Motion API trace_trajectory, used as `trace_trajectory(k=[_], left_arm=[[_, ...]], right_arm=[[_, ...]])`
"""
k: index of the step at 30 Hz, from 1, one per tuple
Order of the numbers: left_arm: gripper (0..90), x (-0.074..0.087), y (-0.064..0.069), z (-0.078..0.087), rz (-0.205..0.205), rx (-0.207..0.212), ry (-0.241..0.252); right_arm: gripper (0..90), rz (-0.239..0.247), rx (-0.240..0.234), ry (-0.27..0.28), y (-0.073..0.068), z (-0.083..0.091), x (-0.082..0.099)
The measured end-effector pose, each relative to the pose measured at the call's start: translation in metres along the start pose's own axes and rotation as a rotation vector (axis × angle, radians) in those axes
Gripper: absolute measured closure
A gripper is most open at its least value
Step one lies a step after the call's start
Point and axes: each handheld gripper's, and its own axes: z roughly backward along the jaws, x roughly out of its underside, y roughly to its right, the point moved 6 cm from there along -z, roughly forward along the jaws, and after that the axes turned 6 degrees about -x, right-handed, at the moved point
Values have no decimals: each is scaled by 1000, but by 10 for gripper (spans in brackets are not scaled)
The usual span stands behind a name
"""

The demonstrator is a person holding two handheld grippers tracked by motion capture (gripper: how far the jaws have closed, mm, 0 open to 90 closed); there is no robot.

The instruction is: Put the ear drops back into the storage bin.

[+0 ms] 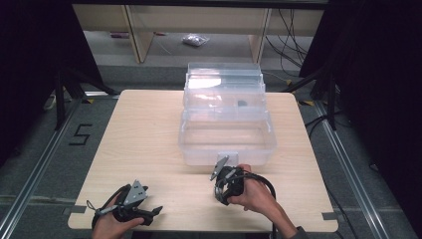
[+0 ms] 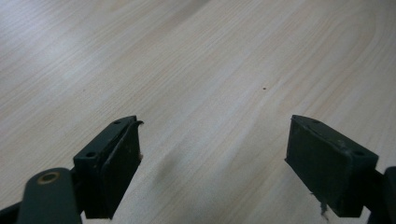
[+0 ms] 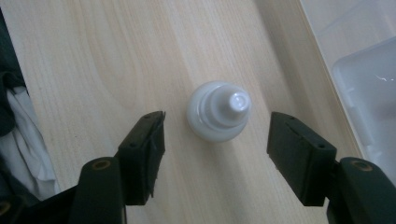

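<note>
A small white bottle [image 3: 219,112] with a narrow nozzle top stands upright on the wooden table [image 1: 144,144]. My right gripper [image 3: 215,135] points straight down over it, open, with one jaw on each side of the bottle and a gap to each. In the high view the right gripper [image 1: 226,186] sits just in front of the clear plastic box [image 1: 226,134], and the hand hides the bottle. My left gripper [image 1: 149,213] rests low near the table's front left edge. It is open [image 2: 212,149] over bare wood with nothing between its jaws.
The clear box has its lid [image 1: 224,82] folded back toward the far edge, with a small dark item [image 1: 242,103] seen through it. The box's corner [image 3: 364,74] lies close to the right gripper's right side. Dark and white cloth [image 3: 18,130] shows at the left.
</note>
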Motion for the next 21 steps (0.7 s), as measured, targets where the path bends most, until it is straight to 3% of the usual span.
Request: trace_trajectory(k=[2, 3, 7, 9, 12, 13, 14, 15, 21], left_arm=[[173, 0, 0, 0, 0, 0, -1], [173, 0, 0, 0, 0, 1, 0], [173, 0, 0, 0, 0, 1, 0], [173, 0, 0, 0, 0, 1, -1], [173, 0, 0, 0, -3, 7, -7], [173, 0, 0, 0, -2, 7, -6], [173, 0, 0, 0, -2, 7, -6], [173, 0, 0, 0, -2, 6, -4], [173, 0, 0, 0, 1, 1, 1]], right_arm=[[395, -25, -6, -26, -1, 0, 0], [400, -1, -6, -11, 1, -1, -1], [417, -12, -18, -26, 1, -2, -2], [422, 9, -9, -12, 3, -4, -3], [426, -13, -10, -32, 2, -5, -3], [435, 11, -8, -28, 3, -7, -4], [435, 11, -8, -28, 3, -7, -4], [443, -23, -7, -37, 1, -7, -4], [468, -17, -4, -50, 2, -8, -4]])
